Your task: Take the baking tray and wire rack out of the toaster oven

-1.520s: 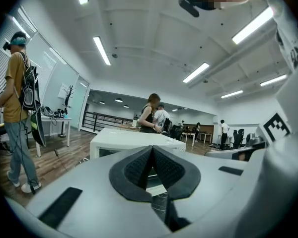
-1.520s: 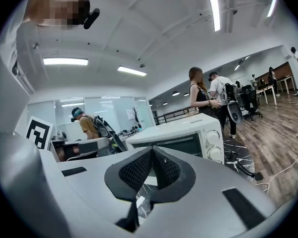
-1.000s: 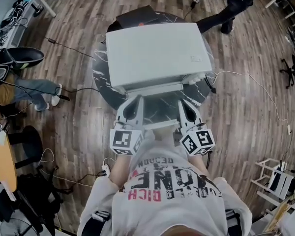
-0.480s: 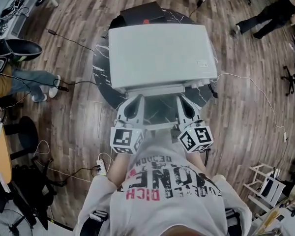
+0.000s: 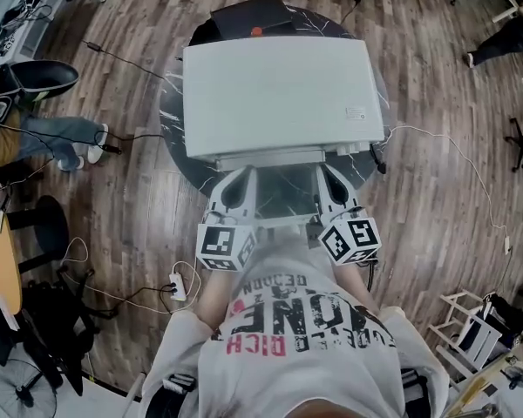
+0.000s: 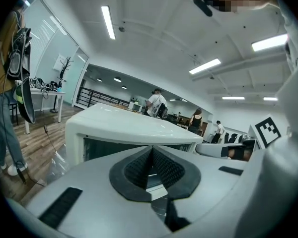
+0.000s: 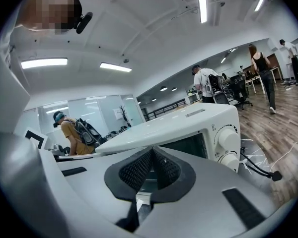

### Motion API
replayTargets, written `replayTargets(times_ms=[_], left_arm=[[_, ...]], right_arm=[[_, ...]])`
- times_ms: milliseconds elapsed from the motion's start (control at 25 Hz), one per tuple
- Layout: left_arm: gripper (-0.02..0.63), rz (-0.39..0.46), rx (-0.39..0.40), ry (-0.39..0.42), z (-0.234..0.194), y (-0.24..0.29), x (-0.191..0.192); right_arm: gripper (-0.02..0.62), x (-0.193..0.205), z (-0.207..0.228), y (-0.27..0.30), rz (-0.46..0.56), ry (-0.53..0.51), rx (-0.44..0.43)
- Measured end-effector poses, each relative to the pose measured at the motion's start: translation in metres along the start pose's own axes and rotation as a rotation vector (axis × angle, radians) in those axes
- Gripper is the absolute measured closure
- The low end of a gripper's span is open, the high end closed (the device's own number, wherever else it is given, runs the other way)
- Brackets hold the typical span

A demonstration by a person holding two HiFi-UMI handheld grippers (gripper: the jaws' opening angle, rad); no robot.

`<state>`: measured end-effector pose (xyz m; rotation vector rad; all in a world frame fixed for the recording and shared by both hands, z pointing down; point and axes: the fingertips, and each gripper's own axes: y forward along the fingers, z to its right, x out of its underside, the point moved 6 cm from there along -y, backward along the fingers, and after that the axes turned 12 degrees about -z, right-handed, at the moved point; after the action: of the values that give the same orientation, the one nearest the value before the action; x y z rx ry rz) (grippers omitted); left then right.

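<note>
A white toaster oven (image 5: 275, 90) stands on a round dark marble table (image 5: 176, 120). Its dark glass front (image 6: 109, 148) faces me, with two white knobs (image 7: 227, 139) at the right end, and the door looks closed. The baking tray and wire rack are hidden. My left gripper (image 5: 241, 174) is shut and empty just before the oven's front, left of the middle. My right gripper (image 5: 322, 172) is shut and empty too, before the front's right part. In the gripper views the left gripper (image 6: 151, 150) and the right gripper (image 7: 152, 150) show their pads pressed together, level with the oven window.
A black box (image 5: 248, 16) sits on the table behind the oven. A white cable (image 5: 436, 142) runs off to the right across the wooden floor. A power strip (image 5: 176, 284) lies by my left leg. A seated person (image 5: 35, 138) and chairs are at the left.
Both grippers stay shut in front of the oven, and have sunk slightly. The head view has shifted a little. The people at the top right have walked mostly out of view.
</note>
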<state>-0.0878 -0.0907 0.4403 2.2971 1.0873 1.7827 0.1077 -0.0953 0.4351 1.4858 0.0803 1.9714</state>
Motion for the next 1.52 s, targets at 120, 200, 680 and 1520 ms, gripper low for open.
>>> replayTargets(times_ms=[120, 200, 680, 1520], left_arm=[[0.604, -0.006, -0.002, -0.035, -0.004, 0.002, 0.003], [0.604, -0.01, -0.001, -0.061, -0.006, 0.005, 0.005], [0.452, -0.074, 0.138, -0.432, -0.034, 0.04, 0.026], [0.543, -0.075, 0.148, -0.958, -0.09, 0.1, 0.058]], right_arm=[[0.594, 0.002, 0.002, 0.003, -0.005, 0.036, -0.013], [0.594, 0.004, 0.005, 0.006, -0.007, 0.059, -0.021], [0.466, 0.019, 0.023, 0.042, -0.057, 0.237, -0.035], [0.466, 0.042, 0.032, 0.043, -0.107, 0.323, 0.021]])
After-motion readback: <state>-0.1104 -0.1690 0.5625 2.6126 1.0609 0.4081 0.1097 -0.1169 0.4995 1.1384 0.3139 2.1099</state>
